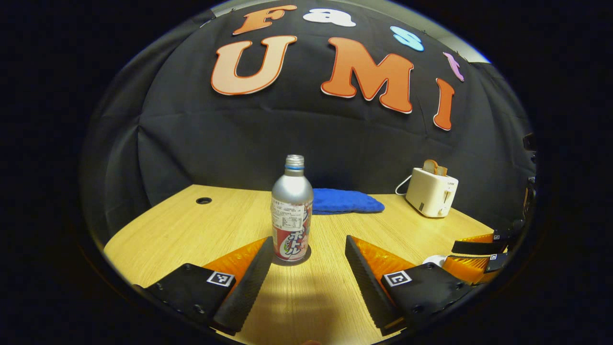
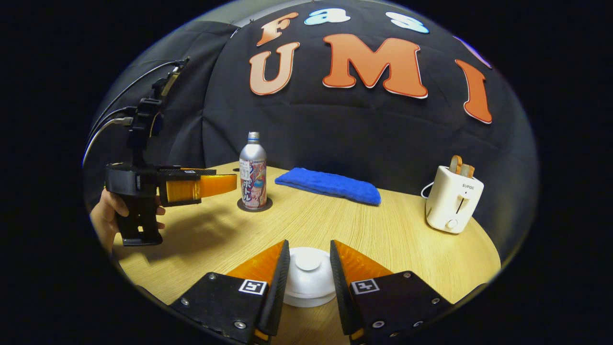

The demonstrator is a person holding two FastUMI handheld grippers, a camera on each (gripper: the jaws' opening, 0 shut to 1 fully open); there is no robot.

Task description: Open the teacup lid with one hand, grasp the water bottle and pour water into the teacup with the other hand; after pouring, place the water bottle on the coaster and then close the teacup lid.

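Water bottle: upright on coaster, mid-desk, long axis vertical, dead ahead of left claw; fingers spread, apart from it. Teacup lid: on cup, between right claw fingers; contact unclear. Right nearer lid.

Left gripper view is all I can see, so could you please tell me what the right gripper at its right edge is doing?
Observer: The right gripper has a finger on either side of a white round teacup lid, flanking its knob.
Operator: Are the fingers pressing on that knob?
Observer: No, a gap shows on each side, so it is open.
Operator: Thank you. What else am I missing?
Observer: A hand grips the left gripper from below.
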